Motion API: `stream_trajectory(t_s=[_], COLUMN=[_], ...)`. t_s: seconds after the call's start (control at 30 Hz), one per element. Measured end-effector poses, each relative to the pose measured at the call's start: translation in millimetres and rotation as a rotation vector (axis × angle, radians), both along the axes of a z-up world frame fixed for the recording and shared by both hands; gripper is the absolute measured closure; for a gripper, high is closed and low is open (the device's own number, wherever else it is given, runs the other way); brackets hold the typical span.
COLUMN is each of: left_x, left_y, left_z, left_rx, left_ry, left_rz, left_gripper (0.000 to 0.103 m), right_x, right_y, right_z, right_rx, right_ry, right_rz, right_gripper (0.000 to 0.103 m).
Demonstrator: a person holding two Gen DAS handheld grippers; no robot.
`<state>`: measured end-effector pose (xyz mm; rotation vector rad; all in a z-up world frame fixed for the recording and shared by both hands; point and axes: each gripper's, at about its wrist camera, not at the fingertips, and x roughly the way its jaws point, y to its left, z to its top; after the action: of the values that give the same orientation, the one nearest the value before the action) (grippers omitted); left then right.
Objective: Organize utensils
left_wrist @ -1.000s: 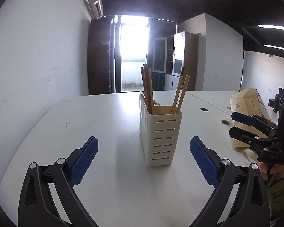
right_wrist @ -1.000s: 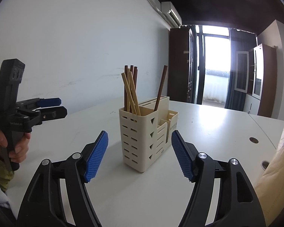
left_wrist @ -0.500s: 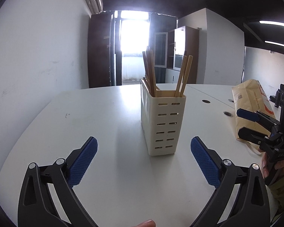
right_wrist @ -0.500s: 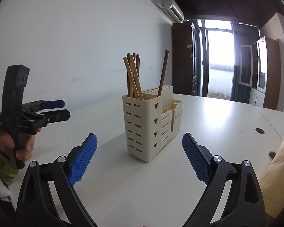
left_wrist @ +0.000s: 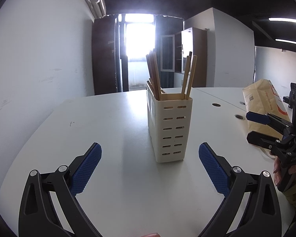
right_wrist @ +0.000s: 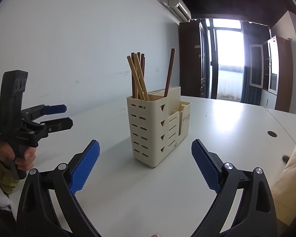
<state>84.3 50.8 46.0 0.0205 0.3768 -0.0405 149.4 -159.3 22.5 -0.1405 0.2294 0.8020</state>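
Both of my tongs have eased back a touch over the last second, and the cream holder now sits squarely between each pair of fingers. On my left, the left gripper [left_wrist: 150, 165] is spread wide with nothing between its blue pads [left_wrist: 86, 169]; I see it side-on from the right wrist too [right_wrist: 59, 116], jaws parted and empty above the table. Ahead of it the slotted utensil holder [left_wrist: 170, 130] stands upright on the white table [left_wrist: 88, 122], well clear of the fingers. Chopsticks [left_wrist: 155, 77] lean in its tall rear compartment, light ones and darker ones together [right_wrist: 139, 77], with one dark stick [right_wrist: 168, 71] standing apart. The lower front compartments look empty from what I can see. Further right, the right gripper [right_wrist: 145, 167] is equally wide and holds nothing; from the left wrist it hovers [left_wrist: 256, 128] beside a brown paper bag [left_wrist: 264, 102] lying on the table.
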Motion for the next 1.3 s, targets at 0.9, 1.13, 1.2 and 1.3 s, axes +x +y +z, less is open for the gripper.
stream_trajectory(t_s=[0.9, 1.13, 1.2, 1.3], left_x=[-5.1, -4.3, -4.2, -4.0], left_y=[-0.9, 0.4, 0.9, 1.1], left_z=[3.9, 2.5, 2.3, 2.1], left_rx=[-0.008, -0.01, -0.012, -0.013], left_ry=[-0.045, -0.038, -0.039, -0.039], left_rz=[-0.016, -0.025, -0.027, -0.029], left_gripper=[0.006, 0.006, 0.006, 0.006], right_x=[-3.3, -4.9, -4.9, -5.3], right_y=[1.8, 3.6, 4.1, 5.2], right_z=[-1.1, -1.6, -1.8, -2.9], right_rx=[-0.004, -0.009, -0.01, -0.015], right_ry=[-0.007, -0.011, -0.011, -0.01], right_rz=[0.022, 0.03, 0.031, 0.031], right_gripper=[0.007, 0.007, 0.007, 0.007])
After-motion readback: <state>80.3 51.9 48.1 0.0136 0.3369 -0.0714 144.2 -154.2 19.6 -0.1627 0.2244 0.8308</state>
